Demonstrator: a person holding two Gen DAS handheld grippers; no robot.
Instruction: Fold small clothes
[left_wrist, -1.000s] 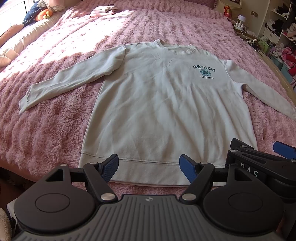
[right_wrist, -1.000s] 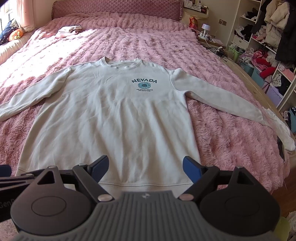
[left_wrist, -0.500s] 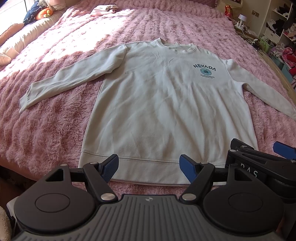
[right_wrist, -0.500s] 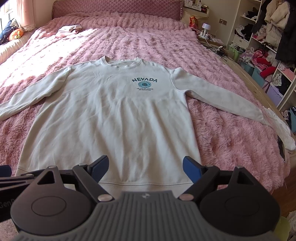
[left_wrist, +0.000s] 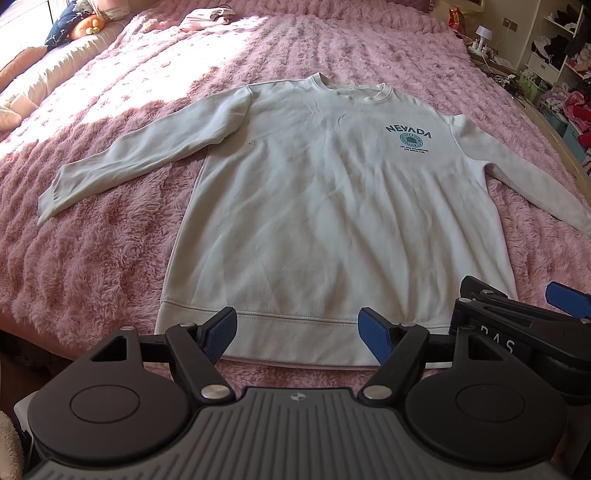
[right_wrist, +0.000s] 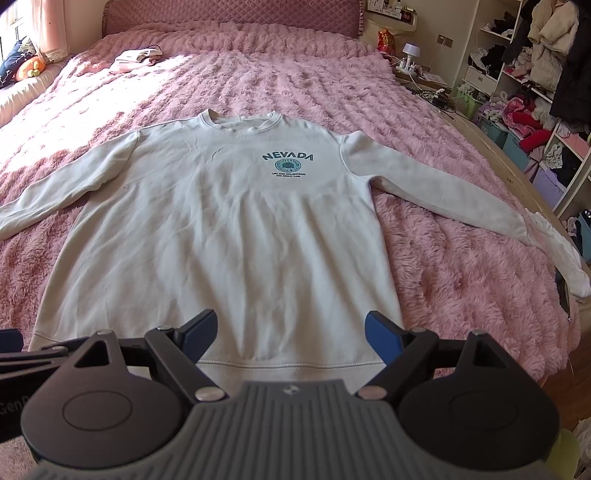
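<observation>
Sweatshirt is lying flat and face up on the pink bedspread, collar pointing away from you, hem nearest, sleeves spreading out to either side. You are holding your left gripper and right gripper side by side just over the hem, both with jaws spread wide and gripping nothing. Its long axis is running straight ahead of you, so each gripper is facing its own hem corner and sleeve.
</observation>
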